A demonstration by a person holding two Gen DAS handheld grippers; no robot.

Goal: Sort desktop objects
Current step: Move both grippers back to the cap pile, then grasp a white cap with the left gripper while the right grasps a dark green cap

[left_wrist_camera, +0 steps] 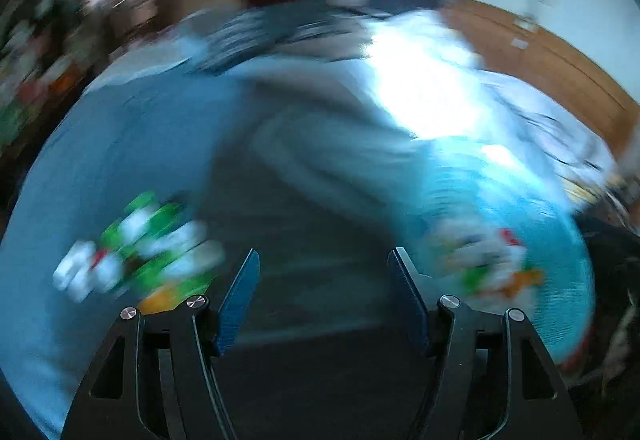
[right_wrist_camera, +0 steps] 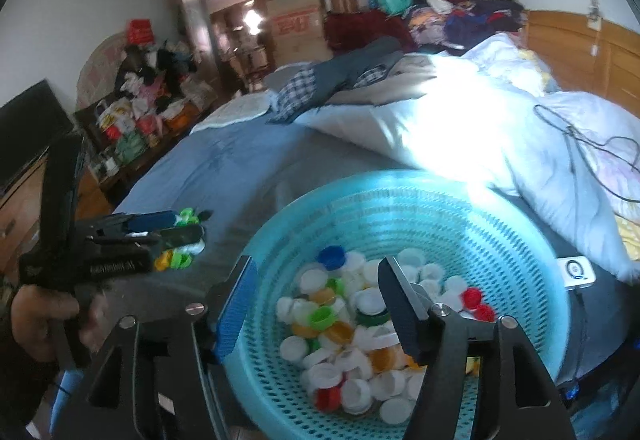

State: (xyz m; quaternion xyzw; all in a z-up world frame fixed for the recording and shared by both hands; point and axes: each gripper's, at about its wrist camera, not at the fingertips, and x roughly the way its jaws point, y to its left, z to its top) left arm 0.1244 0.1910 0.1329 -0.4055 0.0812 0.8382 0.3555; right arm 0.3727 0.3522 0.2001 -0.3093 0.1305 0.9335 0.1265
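A turquoise plastic basket (right_wrist_camera: 400,200) sits on the bed and holds several bottle caps (right_wrist_camera: 352,336), mostly white with some red, green, orange and blue. My right gripper (right_wrist_camera: 316,272) is open and empty, hovering over the basket's near left rim. My left gripper (right_wrist_camera: 188,228) shows at the left of the right wrist view, over a small pile of green, yellow and white caps (right_wrist_camera: 180,256) on the blue sheet. In the blurred left wrist view my left gripper (left_wrist_camera: 324,260) is open and empty, with the loose caps (left_wrist_camera: 136,260) to its left and the basket (left_wrist_camera: 520,224) to its right.
A white duvet (right_wrist_camera: 460,120) and a checked shirt (right_wrist_camera: 316,88) lie on the bed beyond the basket. A white device (right_wrist_camera: 576,270) with a cable lies right of the basket. A wooden headboard (right_wrist_camera: 580,48) is at the right, and cluttered shelves (right_wrist_camera: 136,112) at the left.
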